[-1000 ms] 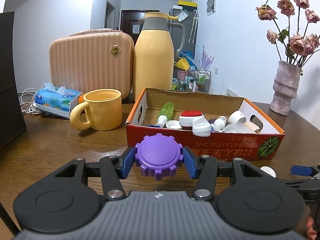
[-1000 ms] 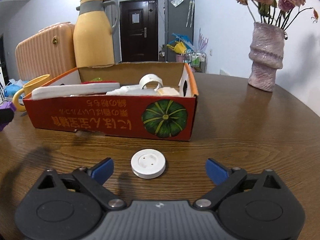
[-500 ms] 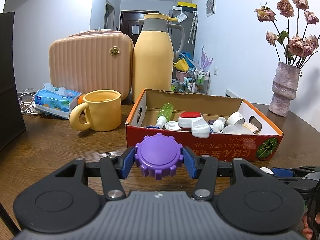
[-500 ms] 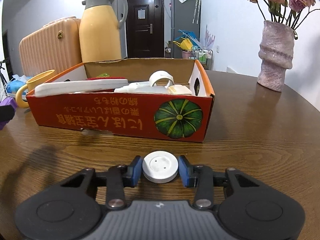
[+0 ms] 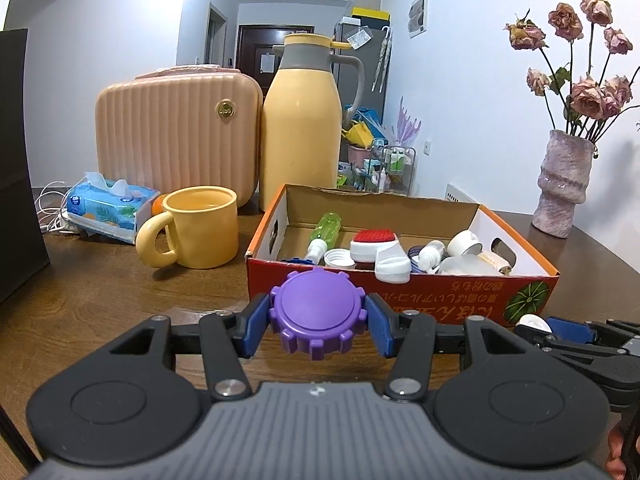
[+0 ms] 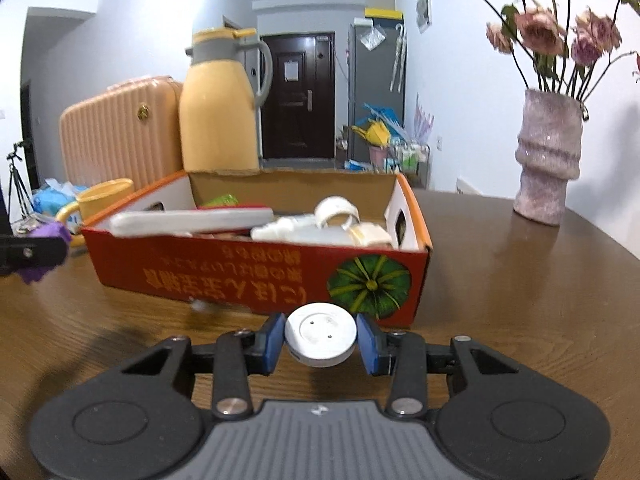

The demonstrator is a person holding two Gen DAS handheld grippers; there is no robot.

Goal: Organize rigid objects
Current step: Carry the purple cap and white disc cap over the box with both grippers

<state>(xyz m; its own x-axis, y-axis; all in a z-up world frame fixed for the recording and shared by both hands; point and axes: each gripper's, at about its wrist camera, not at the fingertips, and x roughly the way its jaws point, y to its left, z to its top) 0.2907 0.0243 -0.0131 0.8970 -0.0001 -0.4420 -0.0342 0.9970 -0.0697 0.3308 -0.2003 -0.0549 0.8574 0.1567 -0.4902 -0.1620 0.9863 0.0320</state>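
My left gripper (image 5: pixel 317 326) is shut on a purple notched cap (image 5: pixel 316 314), held above the table in front of the red cardboard box (image 5: pixel 400 304). A white round disc (image 6: pixel 320 335) sits between the blue pads of my right gripper (image 6: pixel 320 340), which is shut on it and holds it just off the table by the near right corner of the box (image 6: pixel 256 280). In the box lie a green spray bottle (image 5: pixel 326 230), a red-topped white brush (image 5: pixel 374 242), white caps and small bottles. The right gripper (image 5: pixel 538 326) also shows at the lower right of the left wrist view.
A yellow mug (image 5: pixel 200 232), a tissue pack (image 5: pixel 108 206), a peach case (image 5: pixel 176 140) and a yellow thermos jug (image 5: pixel 302 120) stand behind and left of the box. A pink vase (image 6: pixel 546 160) with dried roses stands at the right. Dark panel (image 5: pixel 16 160) at far left.
My right gripper closed on the white disc and lifted it a little off the table, nearer the box. The left gripper kept still with the purple cap.
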